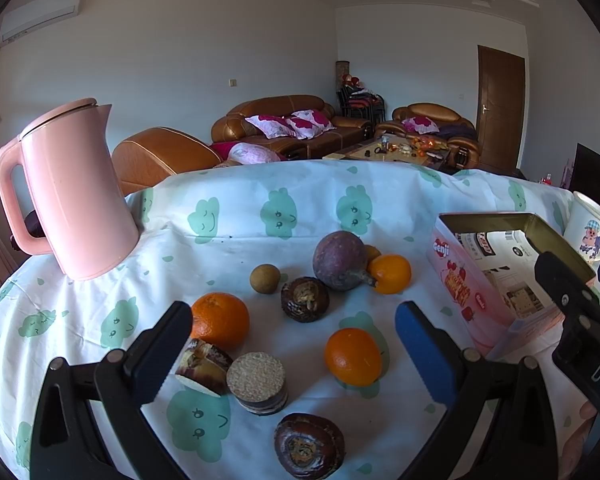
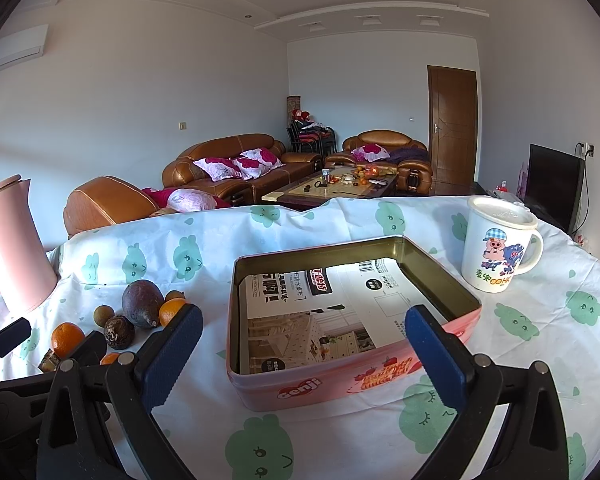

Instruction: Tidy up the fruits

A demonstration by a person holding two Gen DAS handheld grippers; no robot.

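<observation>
Fruits lie on the cloud-print tablecloth (image 1: pixel 228 208): three oranges (image 1: pixel 220 320) (image 1: pixel 353 356) (image 1: pixel 390 274), a purple passion fruit (image 1: pixel 340 260), a small brown longan (image 1: pixel 265 278), two dark water chestnuts (image 1: pixel 305 299) (image 1: pixel 309 446), a cut piece (image 1: pixel 204 366) and a round wafer stack (image 1: pixel 258 382). My left gripper (image 1: pixel 296 356) is open above them. My right gripper (image 2: pixel 304 352) is open in front of the pink tin box (image 2: pixel 456 330), which holds only a printed paper sheet. The box also shows in the left wrist view (image 1: pixel 456 280).
A pink kettle (image 1: pixel 72 192) stands at the table's back left. A white lidded mug (image 2: pixel 498 248) stands right of the box. The right gripper's fingers (image 1: pixel 568 300) show at the right of the left wrist view. Sofas and a coffee table stand beyond.
</observation>
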